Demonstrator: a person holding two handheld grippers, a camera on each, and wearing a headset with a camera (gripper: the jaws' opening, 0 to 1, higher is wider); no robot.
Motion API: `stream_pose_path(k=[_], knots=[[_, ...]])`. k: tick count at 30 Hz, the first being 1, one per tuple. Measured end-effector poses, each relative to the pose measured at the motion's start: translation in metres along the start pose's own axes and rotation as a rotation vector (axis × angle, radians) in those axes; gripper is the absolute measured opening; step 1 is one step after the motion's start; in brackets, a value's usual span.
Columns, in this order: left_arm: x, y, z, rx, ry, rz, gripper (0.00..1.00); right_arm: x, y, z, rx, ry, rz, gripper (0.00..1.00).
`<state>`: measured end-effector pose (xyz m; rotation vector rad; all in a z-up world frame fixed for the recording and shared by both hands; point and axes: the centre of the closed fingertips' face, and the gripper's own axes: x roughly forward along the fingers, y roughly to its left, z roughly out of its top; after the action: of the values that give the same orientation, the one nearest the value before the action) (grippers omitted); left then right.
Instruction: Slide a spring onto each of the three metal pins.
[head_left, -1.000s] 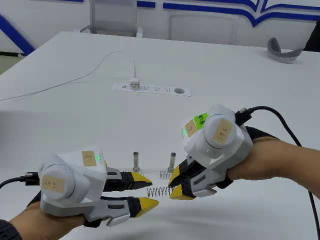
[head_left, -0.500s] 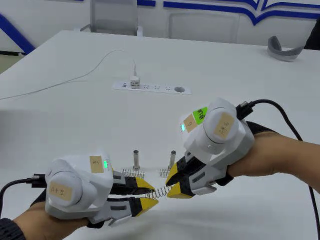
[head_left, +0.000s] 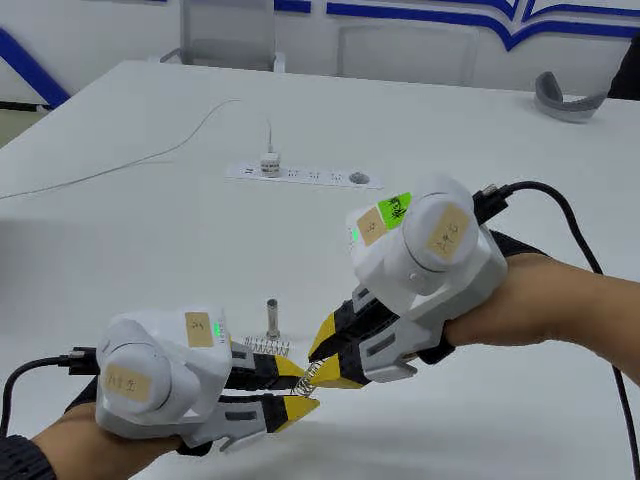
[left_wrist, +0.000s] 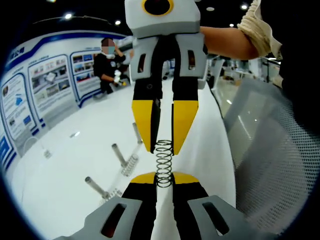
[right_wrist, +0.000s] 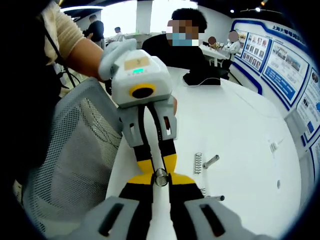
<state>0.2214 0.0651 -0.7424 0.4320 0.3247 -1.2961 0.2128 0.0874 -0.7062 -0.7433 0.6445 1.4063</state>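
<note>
In the head view the right gripper (head_left: 316, 366) covers part of the counter (head_left: 150, 230) behind it. One upright pin (head_left: 272, 318) stands clear to its left, with a loose spring (head_left: 265, 345) lying at its foot. The held spring (head_left: 311, 375) is mostly buried between the yellow jaw tips there, with a few coils visible.

The left gripper view lays things out better. Three pins (left_wrist: 119, 155) stand in a row on the counter, off to the left. A second loose spring (left_wrist: 112, 192) lies by the nearest pin, small and blurred.

The held spring runs between the two grippers, near the pins but apart from them. The right gripper's jaws are drawn almost together, clamped on one end of it. The left gripper (head_left: 302, 386) meets the other end. Its jaws sit narrowly apart, one on either side of the coils, about a coil's width between them. Whether they press the spring or merely flank it cannot be told. In the right gripper view the held spring appears end-on, a small ring between both pairs of tips.
</note>
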Motion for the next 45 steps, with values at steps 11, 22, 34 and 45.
stream_pose_path(k=[11,22,34,45], knots=[[-0.001,-0.001,0.005,-0.026,-0.028,0.004,0.10,0.006,0.000,-0.006,0.019,0.030,0.007,0.14],[-0.001,0.002,0.008,-0.041,-0.049,0.004,0.11,0.006,-0.004,0.000,0.043,-0.001,0.003,0.12],[-0.003,0.008,0.009,-0.056,-0.072,0.016,0.17,0.003,-0.012,-0.002,0.072,0.002,-0.005,0.12],[-0.025,0.026,0.000,-0.114,-0.076,0.085,0.29,-0.012,-0.027,-0.008,0.110,-0.006,-0.051,0.12]])
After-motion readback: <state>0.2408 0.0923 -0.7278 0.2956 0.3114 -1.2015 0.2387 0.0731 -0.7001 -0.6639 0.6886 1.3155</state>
